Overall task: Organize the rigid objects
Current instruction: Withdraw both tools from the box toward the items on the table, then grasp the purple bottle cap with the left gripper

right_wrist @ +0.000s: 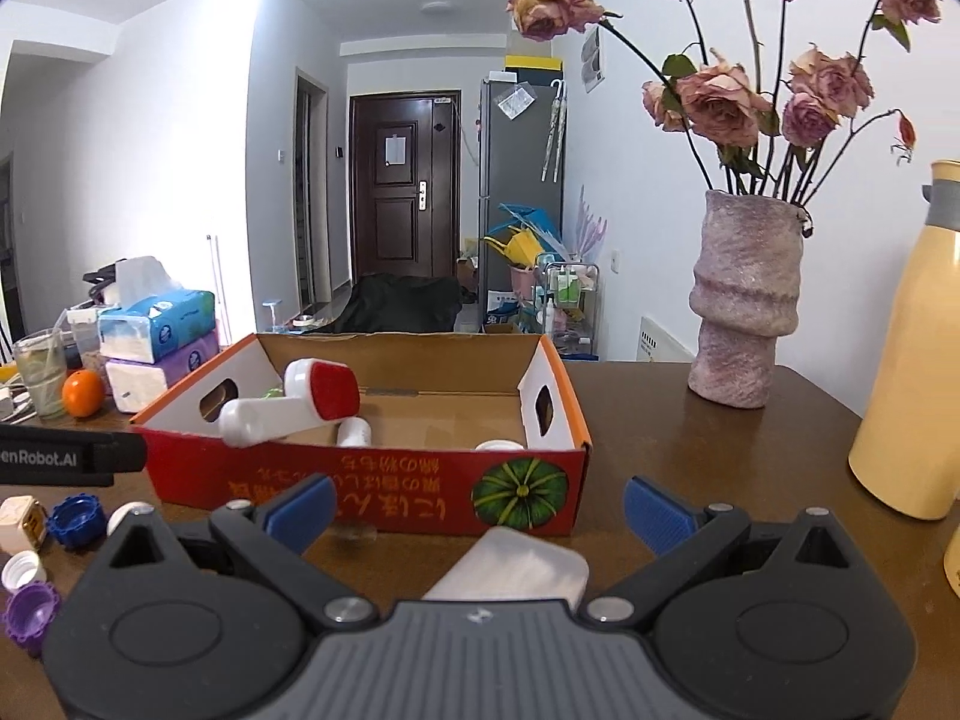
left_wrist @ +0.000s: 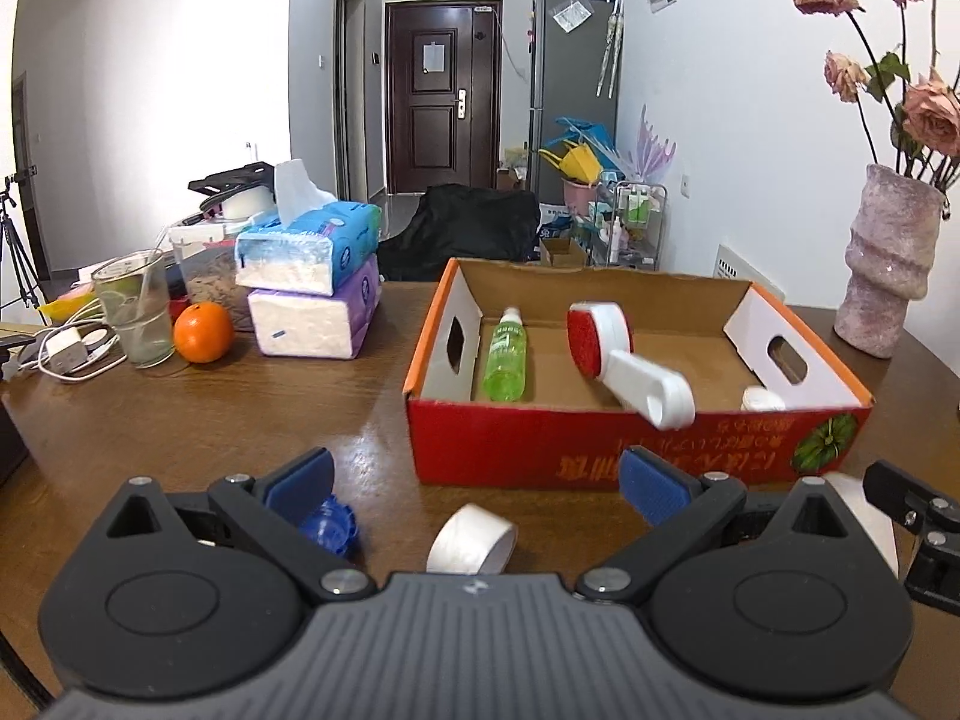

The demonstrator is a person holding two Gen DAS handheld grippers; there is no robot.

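A red cardboard box point(left_wrist: 600, 444) point(right_wrist: 372, 480) stands open on the wooden table. Inside lie a green spray bottle point(left_wrist: 506, 355), a white lint brush with a red pad point(left_wrist: 612, 348) point(right_wrist: 294, 405) and small white items point(left_wrist: 762, 401). My left gripper point(left_wrist: 474, 483) is open in front of the box, above a roll of clear tape point(left_wrist: 472, 540), with a blue cap point(left_wrist: 329, 527) by its left finger. My right gripper point(right_wrist: 477, 510) is open and empty, above a white flat case point(right_wrist: 516, 567).
Stacked tissue packs point(left_wrist: 312, 288), an orange point(left_wrist: 203, 332) and a glass point(left_wrist: 133, 306) stand at the left. A pink vase of dried roses point(right_wrist: 744, 300) and a yellow flask point(right_wrist: 912, 360) stand at the right. Loose bottle caps point(right_wrist: 72, 519) lie at the left of the right gripper.
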